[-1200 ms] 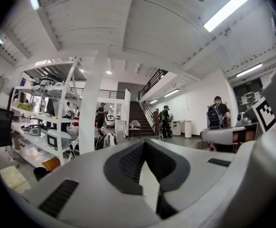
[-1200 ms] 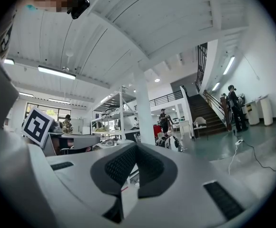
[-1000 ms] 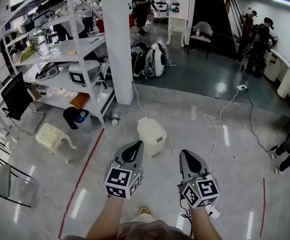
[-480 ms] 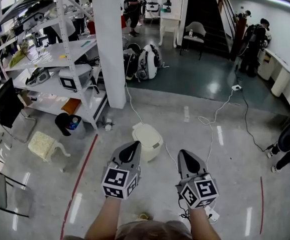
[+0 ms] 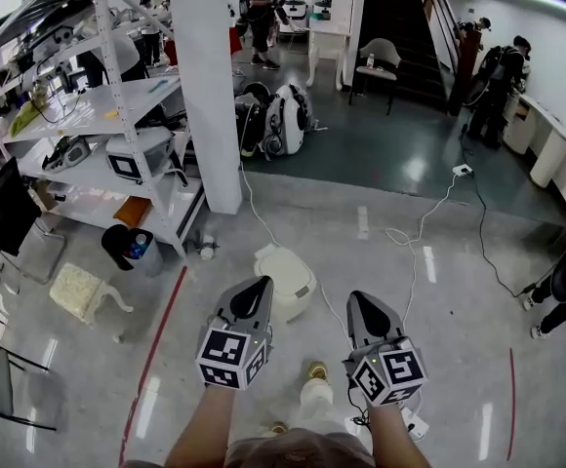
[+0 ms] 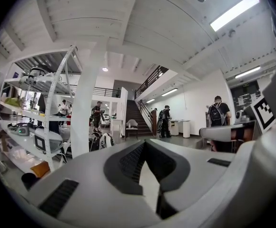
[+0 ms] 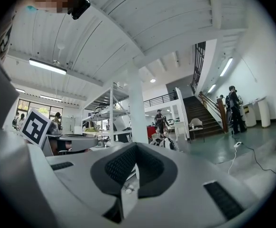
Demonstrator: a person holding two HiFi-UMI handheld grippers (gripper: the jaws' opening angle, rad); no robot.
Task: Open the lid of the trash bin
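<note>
Pillar (image 5: 205,86) behind trash bin (image 5: 285,274), cable (image 5: 397,234) nearby

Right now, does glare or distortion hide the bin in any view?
Head view: the bin is sharp and evenly lit; light streaks glare on the floor to its right, not on it. Left gripper view and right gripper view: heavy fisheye, dark corners, the jaws fill the lower half; no bin shows.

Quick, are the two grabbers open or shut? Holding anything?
Left gripper: shut, holding nothing.
Right gripper: shut, holding nothing.
</note>
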